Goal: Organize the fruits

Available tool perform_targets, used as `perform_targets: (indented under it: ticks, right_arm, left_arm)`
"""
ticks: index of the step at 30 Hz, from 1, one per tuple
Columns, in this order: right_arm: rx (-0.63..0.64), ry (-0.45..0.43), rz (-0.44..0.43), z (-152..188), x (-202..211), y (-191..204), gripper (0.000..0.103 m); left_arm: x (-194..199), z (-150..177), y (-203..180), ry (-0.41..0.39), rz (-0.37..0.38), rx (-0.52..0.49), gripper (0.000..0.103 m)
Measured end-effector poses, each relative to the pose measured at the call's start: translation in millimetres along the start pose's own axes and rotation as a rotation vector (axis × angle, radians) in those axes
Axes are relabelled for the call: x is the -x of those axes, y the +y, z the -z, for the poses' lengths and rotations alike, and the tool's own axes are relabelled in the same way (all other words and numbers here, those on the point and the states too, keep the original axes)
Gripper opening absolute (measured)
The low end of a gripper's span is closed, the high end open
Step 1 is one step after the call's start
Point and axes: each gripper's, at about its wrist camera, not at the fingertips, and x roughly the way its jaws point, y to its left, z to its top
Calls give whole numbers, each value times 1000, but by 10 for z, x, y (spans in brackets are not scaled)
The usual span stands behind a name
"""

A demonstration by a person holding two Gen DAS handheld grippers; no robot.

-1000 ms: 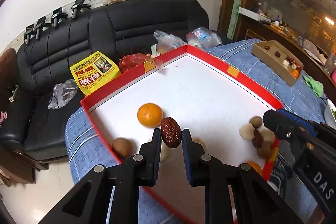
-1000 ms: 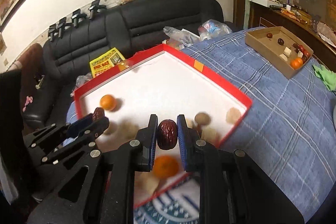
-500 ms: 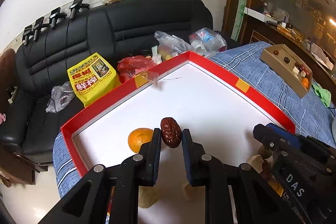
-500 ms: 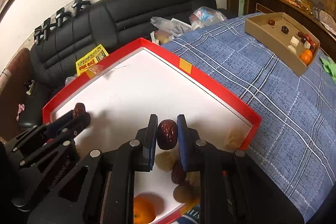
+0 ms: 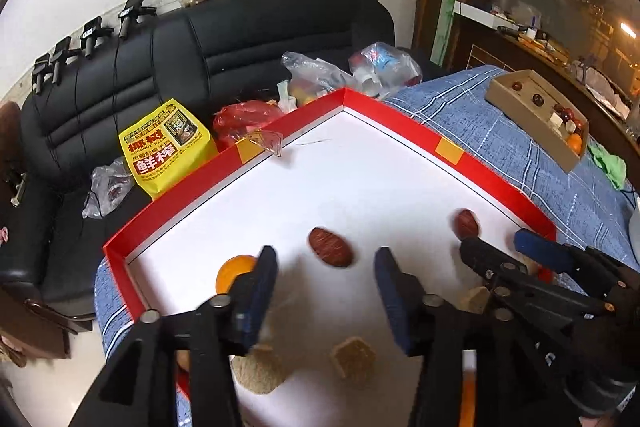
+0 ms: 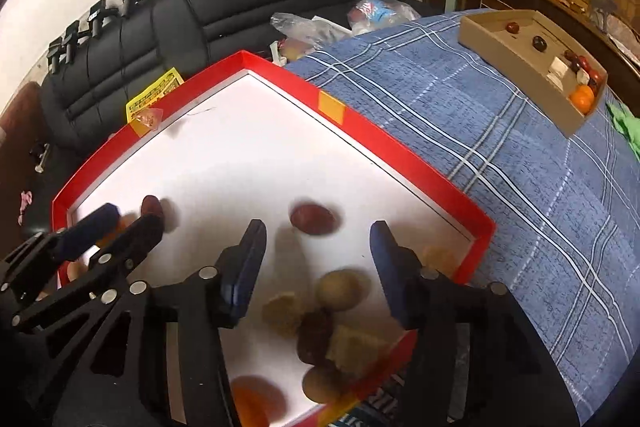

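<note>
While the left tool (image 5: 325,267) is standing with its jaws spread apart, having just been opening, a red date (image 5: 330,247) is lying loose on the white floor of the red-rimmed tray (image 5: 384,119), just ahead of the blue pads and touched by neither. The right tool (image 6: 316,251) is likewise standing parted and gripping nothing, its jaws having just been opening, and a second red date (image 6: 314,219) is sitting blurred on the tray floor a little beyond its fingertips. In the left wrist view that second date (image 5: 466,223) is lying near the tray's right rim, just past the right tool's tips (image 5: 500,247). An orange (image 5: 234,273) is resting beside the left tool's left finger, partly hidden by it. Tan crumbly cubes (image 5: 352,357) are lying on the tray floor under the left tool. In the right wrist view a cluster of pieces is crowding the tray's near corner: a round brown fruit (image 6: 340,289), another dark date (image 6: 316,335), tan cubes (image 6: 352,347) and an orange (image 6: 252,405) at the bottom edge. The tray is sitting on a tabletop covered by a blue plaid cloth (image 6: 500,147). Farther off on the cloth a cardboard box (image 6: 496,47) is holding small dark fruits and an orange. Behind the tabletop a black sofa (image 5: 240,39) is carrying a yellow packet (image 5: 168,147) and plastic bags (image 5: 320,75).
</note>
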Motion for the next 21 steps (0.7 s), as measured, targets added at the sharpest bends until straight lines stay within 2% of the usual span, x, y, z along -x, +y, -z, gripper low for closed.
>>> perform_targets:
  ticks: [2, 4, 6, 8, 9, 11, 16, 21]
  right_arm:
    - [-7, -8, 13, 19, 56, -32, 60]
    - [-11, -17, 20, 45, 145, -61, 67]
    - [-4, -34, 32, 94, 273, -82, 83]
    - [14, -58, 33, 167, 415, -86, 87]
    - [24, -67, 31, 215, 494, -83, 95]
    - [48, -85, 23, 299, 642, -67, 103]
    - [139, -122, 22, 558, 1051, 82, 103]
    - [219, -136, 33, 790, 1376, 221, 103]
  left_arm:
    - [87, 25, 27, -18, -21, 7, 68]
    - [185, 59, 67, -34, -20, 9, 70]
    - [286, 100, 110, -53, -25, 7, 75]
    - [415, 183, 156, -75, -38, 11, 83]
    - [462, 222, 178, -75, -32, 19, 83]
    - [532, 283, 209, -63, -6, 27, 85]
    - [761, 443, 222, -72, 26, 37, 94]
    - [931, 513, 167, -93, 26, 24, 95]
